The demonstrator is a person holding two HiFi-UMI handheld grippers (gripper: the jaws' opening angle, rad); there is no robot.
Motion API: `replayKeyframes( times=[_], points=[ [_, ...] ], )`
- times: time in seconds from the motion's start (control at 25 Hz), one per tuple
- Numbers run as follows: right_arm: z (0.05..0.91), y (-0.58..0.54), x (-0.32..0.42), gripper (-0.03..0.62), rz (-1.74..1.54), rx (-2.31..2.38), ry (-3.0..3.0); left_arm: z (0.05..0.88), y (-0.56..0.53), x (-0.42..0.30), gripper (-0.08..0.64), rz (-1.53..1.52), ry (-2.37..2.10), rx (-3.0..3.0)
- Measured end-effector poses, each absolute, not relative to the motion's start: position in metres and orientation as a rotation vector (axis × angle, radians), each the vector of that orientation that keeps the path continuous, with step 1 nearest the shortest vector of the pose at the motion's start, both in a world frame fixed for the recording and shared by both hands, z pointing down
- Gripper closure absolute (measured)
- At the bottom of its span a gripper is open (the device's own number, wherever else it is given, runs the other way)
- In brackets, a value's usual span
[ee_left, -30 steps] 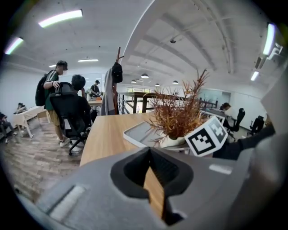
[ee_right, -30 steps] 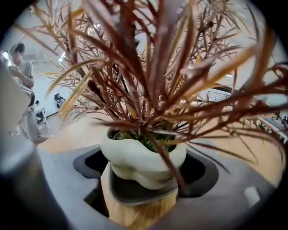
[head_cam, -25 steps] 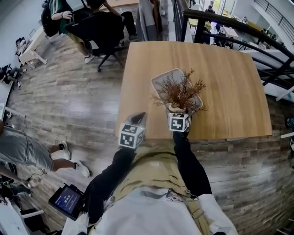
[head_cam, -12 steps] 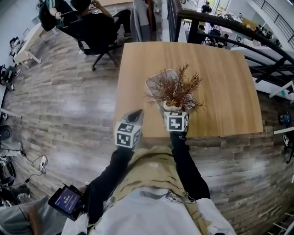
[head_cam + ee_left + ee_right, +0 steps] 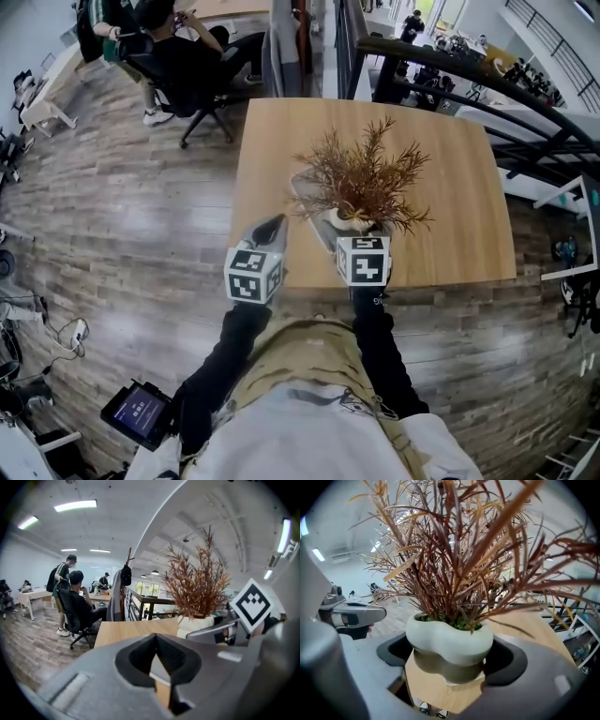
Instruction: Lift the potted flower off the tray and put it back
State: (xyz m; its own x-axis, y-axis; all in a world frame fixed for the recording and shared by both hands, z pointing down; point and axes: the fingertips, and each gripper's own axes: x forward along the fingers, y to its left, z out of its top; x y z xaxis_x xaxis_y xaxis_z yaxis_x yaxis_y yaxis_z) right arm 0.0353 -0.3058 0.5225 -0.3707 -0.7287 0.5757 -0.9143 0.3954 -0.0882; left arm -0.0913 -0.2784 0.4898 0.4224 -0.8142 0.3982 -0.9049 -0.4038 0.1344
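The right gripper [image 5: 450, 662] has its two jaws closed on the potted flower [image 5: 449, 637], one dark pad on each side of the pot's narrower grey lower half, just under the bulging white rim. The pot hangs upright in that grip, up off the wooden table [image 5: 450, 206]; in the right gripper view bare wood shows below its base, and below the table's edge a pair of shoes on the floor. Stiff, dry, reddish-brown sprigs fan out wide from the pot, with a little green at their roots.

From the head view the plant sits over the near half of the table, close to the person's edge. The pale tray [image 5: 307, 204] lies on the wood beneath and to the left of the foliage, which covers much of it. Whether the pot hangs straight above the tray or a little off to its side, I cannot tell.

The left gripper [image 5: 157, 639] is held low at the table's near left edge, just beside the tray but not touching it. Its jaws are together at the tips and grip nothing. Its marker cube [image 5: 253, 274] hangs level with the right one [image 5: 364, 260].

Beyond the table, a person sits in a black office chair [image 5: 178, 56], and a dark railing [image 5: 441, 56] runs past the far corner.
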Motion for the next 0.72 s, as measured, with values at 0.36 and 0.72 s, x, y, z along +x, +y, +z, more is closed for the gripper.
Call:
replayKeyframes(
  times=[0.36, 0.72],
  points=[
    [0.453, -0.3, 0.048, 0.115, 0.483, 1.469, -2.247, 0.443, -0.286, -0.087, 0.562, 0.313, -1.493, 2.382],
    [0.442, -0.293, 0.046, 0.115, 0.467, 1.497, -2.251, 0.429, -0.293, -0.091, 0.56, 0.267, -1.501, 2.428]
  ],
)
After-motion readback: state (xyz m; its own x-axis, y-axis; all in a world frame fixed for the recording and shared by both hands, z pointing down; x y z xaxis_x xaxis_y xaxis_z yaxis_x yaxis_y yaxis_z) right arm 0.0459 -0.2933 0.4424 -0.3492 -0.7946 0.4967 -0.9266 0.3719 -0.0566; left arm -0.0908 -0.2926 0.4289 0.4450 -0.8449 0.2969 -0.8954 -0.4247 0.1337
